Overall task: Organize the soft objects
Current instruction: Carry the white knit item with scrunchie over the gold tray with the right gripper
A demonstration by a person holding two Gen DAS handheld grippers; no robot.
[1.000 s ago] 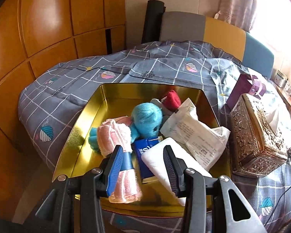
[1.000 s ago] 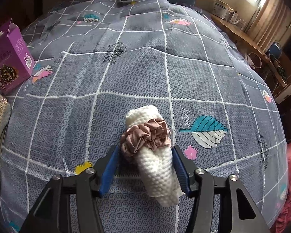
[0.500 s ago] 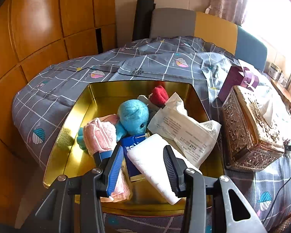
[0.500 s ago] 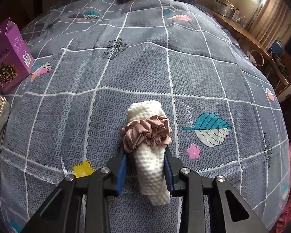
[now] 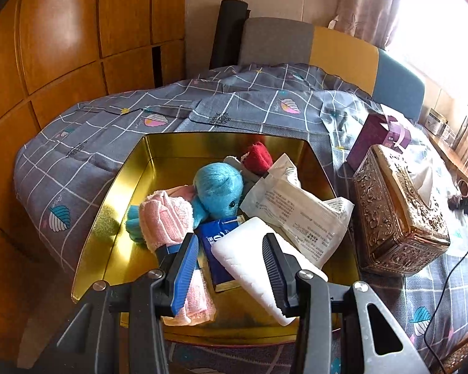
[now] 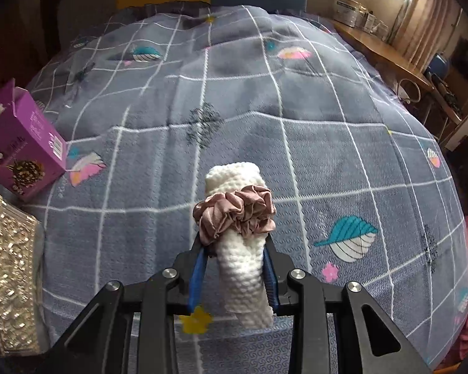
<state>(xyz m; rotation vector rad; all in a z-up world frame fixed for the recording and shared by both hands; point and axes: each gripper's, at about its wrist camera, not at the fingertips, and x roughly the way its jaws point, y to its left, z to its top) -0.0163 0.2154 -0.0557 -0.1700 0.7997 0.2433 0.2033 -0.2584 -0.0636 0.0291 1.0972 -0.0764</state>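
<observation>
The right tongs (image 6: 234, 268) have just closed in on the rolled white towel (image 6: 240, 249) with its pink scrunchie (image 6: 234, 215), and now they pinch it. The roll is lifted off the grey bedspread (image 6: 327, 155), and the purple box (image 6: 21, 143) has slid into fuller view at left.

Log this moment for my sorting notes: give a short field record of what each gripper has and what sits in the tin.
right gripper: shut on rolled white knitted towel banded by dusty-pink satin scrunchie
left gripper: open, empty, above gold metal tin
tin contents: blue plush toy, rolled pink towel, red plush piece, white printed packet, white foam block
surface: grey checked bedspread
</observation>
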